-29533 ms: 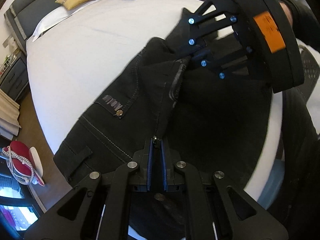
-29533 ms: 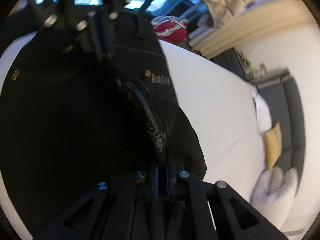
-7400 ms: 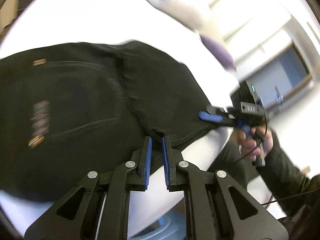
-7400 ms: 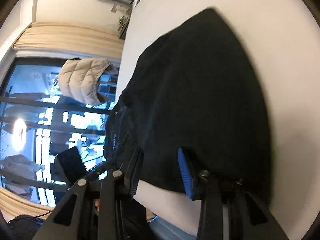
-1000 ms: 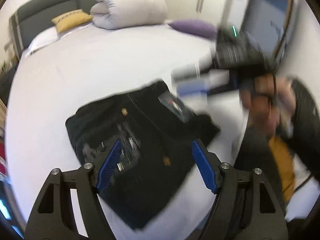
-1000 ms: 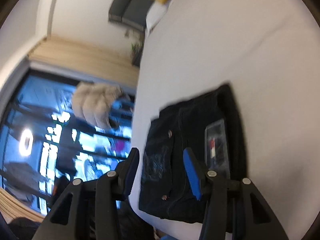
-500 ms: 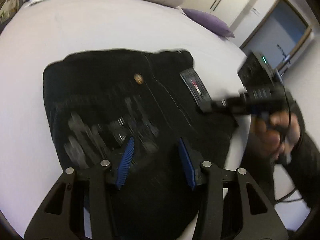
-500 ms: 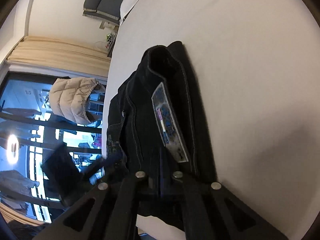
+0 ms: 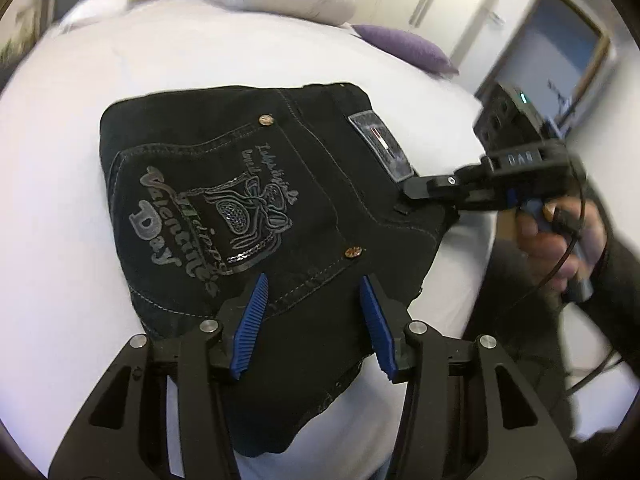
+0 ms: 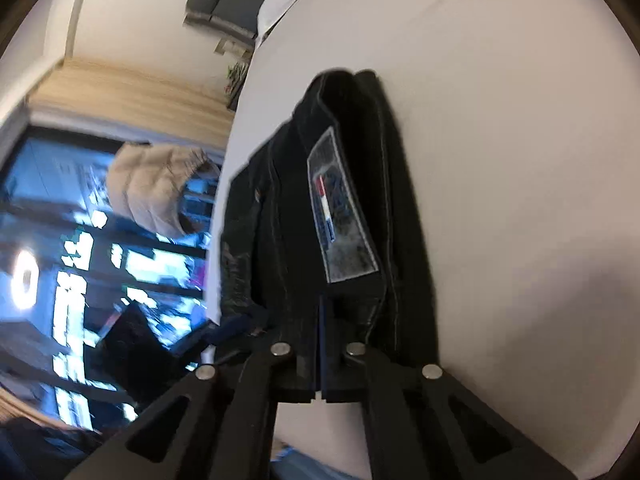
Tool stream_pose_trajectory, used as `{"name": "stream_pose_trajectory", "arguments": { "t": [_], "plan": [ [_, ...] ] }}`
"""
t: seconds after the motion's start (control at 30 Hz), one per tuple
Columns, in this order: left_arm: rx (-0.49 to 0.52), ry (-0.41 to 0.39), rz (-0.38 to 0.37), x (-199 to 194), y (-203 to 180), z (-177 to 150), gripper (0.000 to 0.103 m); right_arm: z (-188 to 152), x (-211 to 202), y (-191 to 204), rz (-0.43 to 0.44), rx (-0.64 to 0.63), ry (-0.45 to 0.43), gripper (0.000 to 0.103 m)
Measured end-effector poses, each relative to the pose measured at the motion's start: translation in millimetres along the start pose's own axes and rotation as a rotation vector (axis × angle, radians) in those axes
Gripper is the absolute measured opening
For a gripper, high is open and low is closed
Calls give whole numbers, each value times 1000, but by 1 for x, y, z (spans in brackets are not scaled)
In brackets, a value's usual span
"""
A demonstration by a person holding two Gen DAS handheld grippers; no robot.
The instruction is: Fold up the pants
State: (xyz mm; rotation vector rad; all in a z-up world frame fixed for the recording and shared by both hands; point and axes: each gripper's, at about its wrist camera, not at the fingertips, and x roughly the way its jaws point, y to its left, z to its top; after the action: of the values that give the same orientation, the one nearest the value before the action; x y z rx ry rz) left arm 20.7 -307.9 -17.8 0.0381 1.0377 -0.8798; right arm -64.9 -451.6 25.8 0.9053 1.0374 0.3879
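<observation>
Left wrist view: folded black jeans (image 9: 256, 200) on white bed (image 9: 60, 200), near edge. Left tongs (image 9: 314, 320) apart above jeans. Right tongs (image 10: 322, 316) clamped together on waistband beside label (image 10: 340, 212).

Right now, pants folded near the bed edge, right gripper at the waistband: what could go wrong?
1. The right gripper is shut at the waistband by the label patch; pulling away without opening could drag the top layer and undo the fold.
2. The pants lie close to the mattress edge, one corner near the rim; a nudge may slide them off.
3. The left gripper hovers open above the fabric; lowering could snag it.
</observation>
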Motion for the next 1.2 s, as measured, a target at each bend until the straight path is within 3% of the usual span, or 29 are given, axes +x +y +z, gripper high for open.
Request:
{"name": "stream_pose_trajectory", "arguments": {
  "t": [0.07, 0.1, 0.13, 0.2, 0.23, 0.33, 0.43, 0.47, 0.57, 0.67, 0.73, 0.83, 0.93, 1.03, 1.2],
  "plan": [
    [-33, -31, 1, -21, 3, 8, 47, 3, -19, 11, 5, -37, -57, 39],
    [-36, -78, 16, -38, 4, 11, 50, 7, -29, 14, 17, -38, -96, 66],
    [-40, -129, 31, -54, 7, 12, 56, 12, -39, 16, 21, -37, -138, 76],
    [-74, -212, 74, -77, 20, 13, 87, 23, -50, 15, 17, -45, -186, 76],
    [-109, -234, 90, -82, 31, 14, 90, 30, -52, 12, 9, -36, -186, 76],
    [-227, -139, 96, -64, 70, 16, 91, 46, -37, 2, -67, -18, -111, 71],
    [-361, -32, 24, -36, 103, 16, 91, 60, -7, -11, -153, 15, -10, 58],
    [-380, 1, 13, -29, 108, 17, 91, 64, -2, -14, -135, 23, -8, 56],
    [-362, 42, -31, -14, 110, 26, 91, 69, 5, -18, -102, 36, 0, 56],
    [-294, 116, 37, 1, 104, 37, 89, 73, 20, -16, -132, 10, 42, 55],
    [-227, 159, 98, 6, 94, 46, 89, 76, 26, -13, -144, 16, 48, 49],
    [-181, 192, 147, 10, 84, 55, 80, 74, 32, -7, -183, -2, 60, 36],
    [-184, 196, 153, 9, 84, 59, 65, 72, 31, -2, -222, -33, 52, 30],
    [-163, 193, 155, 5, 83, 61, 54, 69, 28, 6, -253, -58, 38, 25],
    [-211, 177, 134, -4, 96, 60, 42, 64, 20, 36, -306, -152, 7, 21]
  ]
}}
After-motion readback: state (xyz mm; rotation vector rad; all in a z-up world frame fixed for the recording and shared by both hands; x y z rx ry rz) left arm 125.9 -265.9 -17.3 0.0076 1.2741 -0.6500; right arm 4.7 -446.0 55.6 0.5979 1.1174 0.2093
